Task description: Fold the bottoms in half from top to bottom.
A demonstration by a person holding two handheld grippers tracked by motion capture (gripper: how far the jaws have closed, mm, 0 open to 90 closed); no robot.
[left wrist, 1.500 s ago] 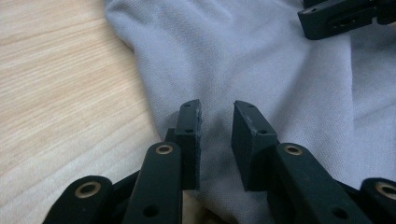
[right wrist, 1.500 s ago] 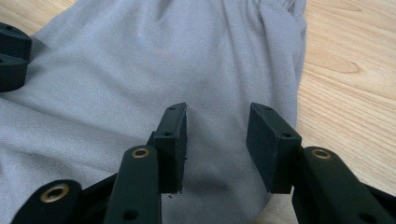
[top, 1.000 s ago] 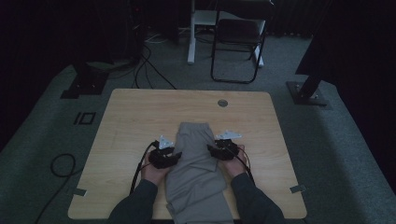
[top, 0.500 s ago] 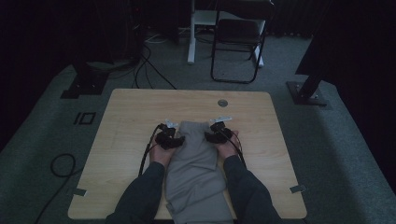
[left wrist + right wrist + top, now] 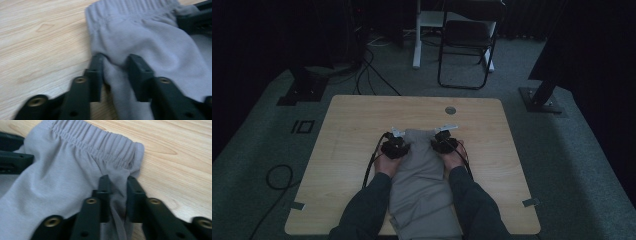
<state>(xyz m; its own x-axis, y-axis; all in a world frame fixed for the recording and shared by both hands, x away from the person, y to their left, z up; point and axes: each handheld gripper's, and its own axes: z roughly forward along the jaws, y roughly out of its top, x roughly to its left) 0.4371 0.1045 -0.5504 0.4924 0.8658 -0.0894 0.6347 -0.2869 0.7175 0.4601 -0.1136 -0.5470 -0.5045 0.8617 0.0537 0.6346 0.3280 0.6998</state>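
A pair of grey trousers (image 5: 419, 170) lies lengthwise on the wooden table (image 5: 347, 125), elastic waistband (image 5: 100, 142) at the far end and legs hanging over the near edge. My left gripper (image 5: 400, 142) is at the waistband's left corner and my right gripper (image 5: 441, 141) at its right corner. In the left gripper view, the left gripper (image 5: 116, 67) has just been closing and pinches a fold of the grey cloth (image 5: 150, 42). In the right gripper view, the right gripper (image 5: 117, 192) has just been closing too and squeezes a fold just below the waistband.
A round cable grommet (image 5: 450, 110) sits in the table near its far edge. A black folding chair (image 5: 467, 40) and a white desk leg (image 5: 416, 35) stand beyond the table. Stand bases (image 5: 543, 100) and a cable loop (image 5: 279, 175) lie on the carpet.
Both hands slid along the trousers away from the person to the waistband end. Both pairs of jaws closed on folds of the cloth there.
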